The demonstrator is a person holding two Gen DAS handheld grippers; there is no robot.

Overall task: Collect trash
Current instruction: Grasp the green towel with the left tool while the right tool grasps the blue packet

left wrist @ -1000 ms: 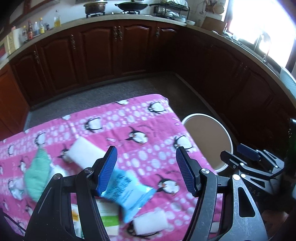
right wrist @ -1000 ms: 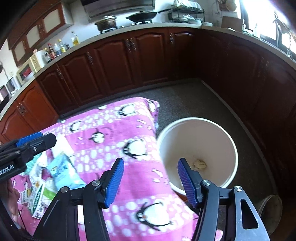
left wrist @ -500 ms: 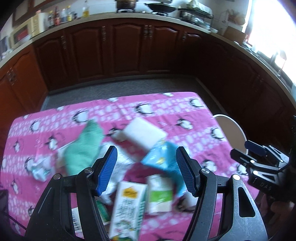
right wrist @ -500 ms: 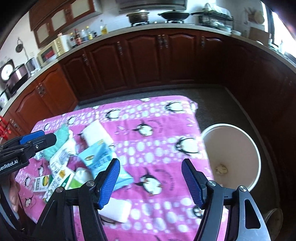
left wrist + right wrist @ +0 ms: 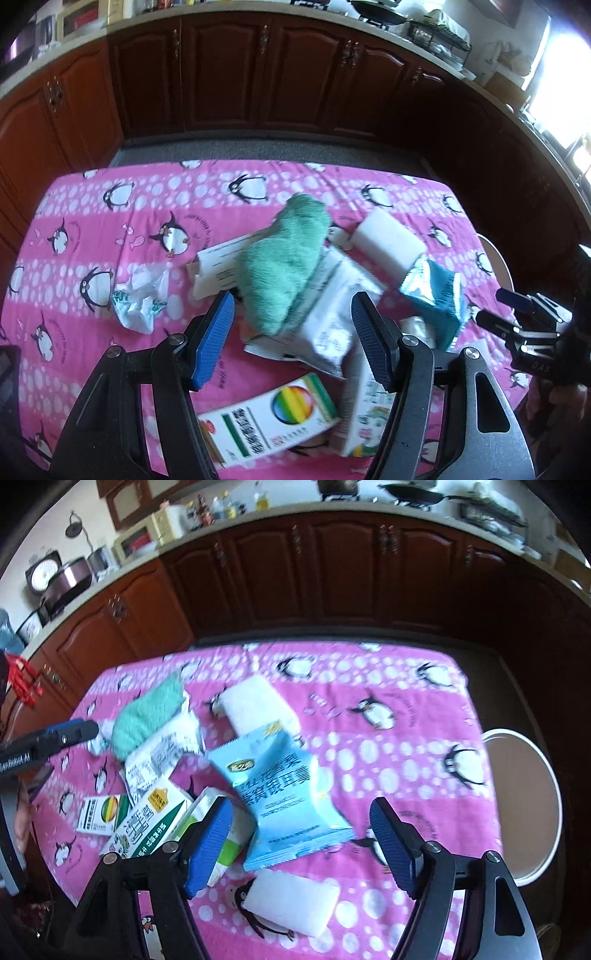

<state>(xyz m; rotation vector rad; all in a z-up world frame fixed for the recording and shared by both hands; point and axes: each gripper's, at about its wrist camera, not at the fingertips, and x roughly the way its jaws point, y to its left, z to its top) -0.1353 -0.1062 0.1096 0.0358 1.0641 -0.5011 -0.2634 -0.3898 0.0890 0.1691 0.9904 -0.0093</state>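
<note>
Both grippers, left [image 5: 291,336] and right [image 5: 301,840], hang spread and empty above the trash pile [image 5: 295,280].

The round white plastic bin [image 5: 524,805] beside the pink penguin-print cloth [image 5: 388,686] was cut off at the frame's edge, its inside blurred; a white wrapper [image 5: 328,314] lay half hidden under the green fuzzy towel [image 5: 288,258].

You've got a trash pile mid-table [image 5: 406,746]: towel [image 5: 147,716] far left on papers [image 5: 162,753], sponge [image 5: 258,709] right of it, pouch [image 5: 288,794] nearer, cartons [image 5: 147,827] near left, bin [image 5: 524,805] off the table's right edge.
</note>
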